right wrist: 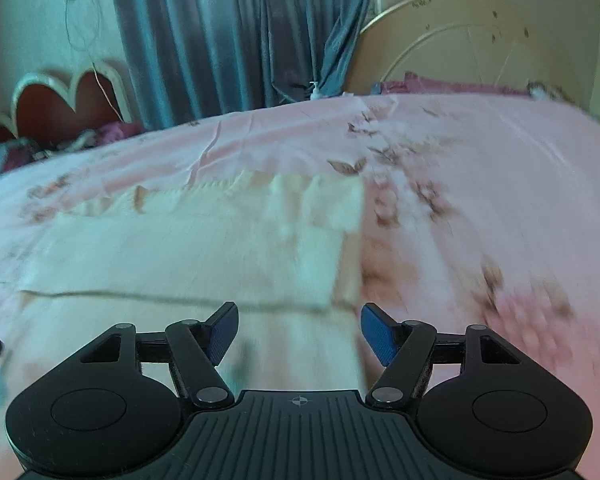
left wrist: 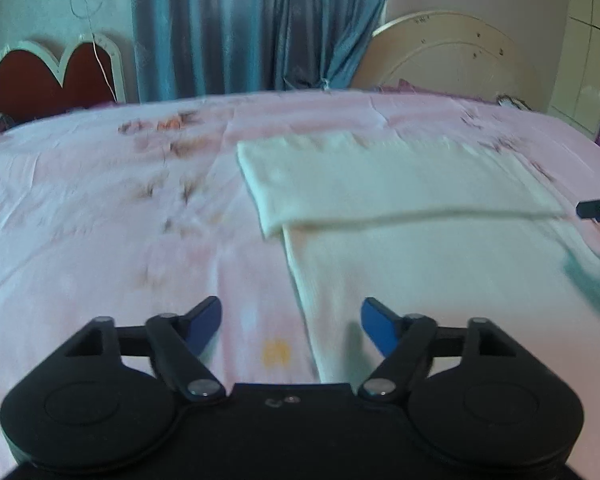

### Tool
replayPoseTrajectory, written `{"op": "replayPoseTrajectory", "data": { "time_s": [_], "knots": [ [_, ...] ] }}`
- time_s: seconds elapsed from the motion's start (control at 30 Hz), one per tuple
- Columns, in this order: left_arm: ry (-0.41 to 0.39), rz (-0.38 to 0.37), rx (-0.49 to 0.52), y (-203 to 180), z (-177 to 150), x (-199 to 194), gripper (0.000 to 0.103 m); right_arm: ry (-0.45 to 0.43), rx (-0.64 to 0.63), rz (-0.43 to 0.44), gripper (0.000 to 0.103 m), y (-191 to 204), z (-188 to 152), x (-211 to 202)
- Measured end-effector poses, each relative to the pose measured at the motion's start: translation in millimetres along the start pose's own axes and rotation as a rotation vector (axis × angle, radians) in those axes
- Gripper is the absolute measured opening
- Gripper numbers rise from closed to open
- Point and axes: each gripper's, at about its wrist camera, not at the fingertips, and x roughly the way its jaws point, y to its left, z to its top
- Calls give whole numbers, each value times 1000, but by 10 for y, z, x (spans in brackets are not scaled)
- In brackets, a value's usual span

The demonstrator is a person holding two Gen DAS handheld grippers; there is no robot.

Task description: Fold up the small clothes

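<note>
Both grippers — left gripper (left wrist: 291, 322), right gripper (right wrist: 299, 330) — jaws apart, empty; regrasp cream garment (left wrist: 400, 184) corners evenly — fold square.

One cream garment (left wrist: 400, 184), folded over itself into two visible layers, lies on one bed (left wrist: 100, 220) covered by one pink floral sheet (right wrist: 480, 168). Two tools are present: the left tool (left wrist: 291, 320) and the right tool (right wrist: 299, 330), each with two blue-padded fingers (left wrist: 204, 322) spread apart and nothing between them. Behind the bed hangs one blue curtain (left wrist: 240, 28). One heart-shaped red headboard (left wrist: 48, 76) stands to its left, and one round cream headboard (left wrist: 452, 56) to its right.
</note>
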Motion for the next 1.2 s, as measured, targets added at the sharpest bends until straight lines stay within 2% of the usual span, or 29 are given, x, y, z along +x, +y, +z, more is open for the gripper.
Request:
{"op": "replayPoseTrajectory", "data": {
  "time_s": [0.03, 0.1, 0.13, 0.3, 0.4, 0.63, 0.77, 0.83, 0.87, 0.9, 1.0, 1.03, 1.07, 1.1, 1.13, 1.2],
  "knots": [
    [12, -14, -4, -10, -85, -85, 70, 7, 17, 14, 68, -53, -66, -103],
    [30, -31, -12, -37, -242, -242, 64, 33, 57, 45, 51, -217, -260, -348],
    [45, -42, -20, -53, -324, -314, 59, 42, 74, 54, 49, -271, -348, -453],
    [84, -89, -124, -101, -700, -683, 55, 97, 195, 128, 48, -590, -872, -948],
    [101, -111, -153, -166, -900, -899, 48, 128, 199, 147, 48, -636, -1184, -1172],
    [143, -181, -226, -218, -1363, -1292, 47, 169, 252, 271, 48, -663, -1699, -1567],
    [150, -252, -336, -141, -1506, -1408, 40, 185, 287, 334, 47, -631, -1843, -1675],
    [151, -300, -399, -98, -1568, -1432, 37, 195, 296, 364, 40, -620, -1887, -1686],
    [150, -322, -428, -77, -1595, -1426, 35, 204, 302, 377, 28, -619, -1902, -1688],
    [149, -343, -457, -55, -1625, -1410, 34, 207, 314, 388, 24, -637, -1918, -1684],
    [141, -398, -537, 13, -1699, -1327, 30, 206, 367, 433, 20, -693, -1924, -1656],
    [139, -405, -556, 37, -1714, -1295, 25, 209, 370, 445, 17, -699, -1924, -1642],
    [139, -405, -567, 45, -1728, -1282, 22, 213, 366, 444, 8, -698, -1915, -1631],
    [141, -398, -566, 49, -1728, -1276, 11, 204, 361, 448, 3, -698, -1901, -1643],
    [133, -389, -559, 51, -1727, -1293, 7, 189, 358, 464, 3, -694, -1896, -1671],
    [66, -420, -568, 61, -1714, -1401, 7, 132, 332, 482, 3, -698, -1841, -1803]
  ]
}}
